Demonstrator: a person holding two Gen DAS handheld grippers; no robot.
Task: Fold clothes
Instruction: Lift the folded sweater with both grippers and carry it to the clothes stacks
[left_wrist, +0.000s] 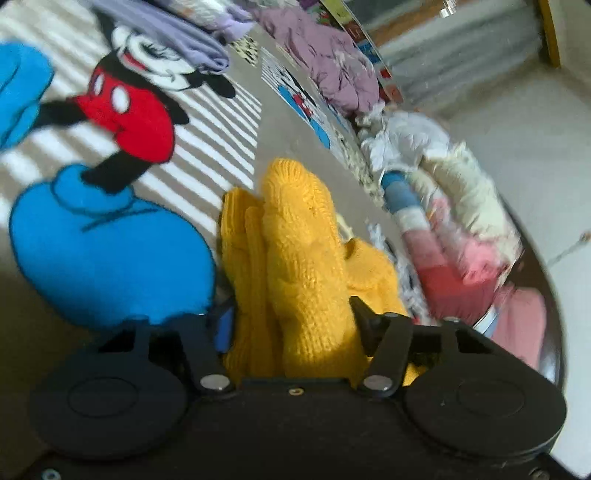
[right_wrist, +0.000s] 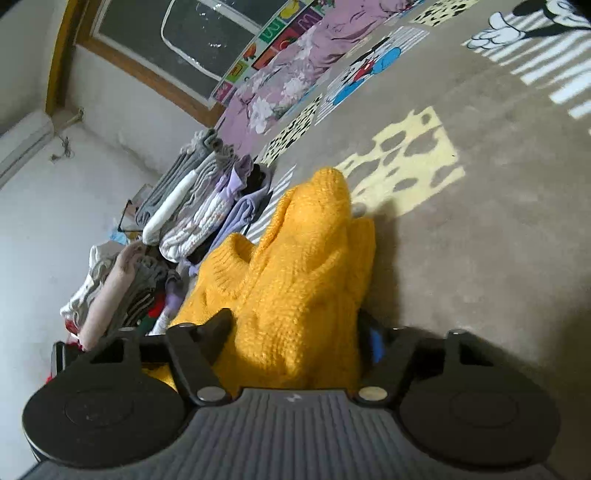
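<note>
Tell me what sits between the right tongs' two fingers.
Bunched yellow knit sweater fills the gap of the right tongs, shown in the right wrist view.

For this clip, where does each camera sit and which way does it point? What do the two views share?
Left wrist: sits on the left gripper, looks along its fingers at the bunched yellow knit sweater, cartoon-mouse blanket and a pile of clothes; only the fingers show.
Right wrist: sits on the right gripper, faces the same sweater, grey blanket, folded stacks by the wall; only the fingers show.
Shared: sweater and blanket.
</note>
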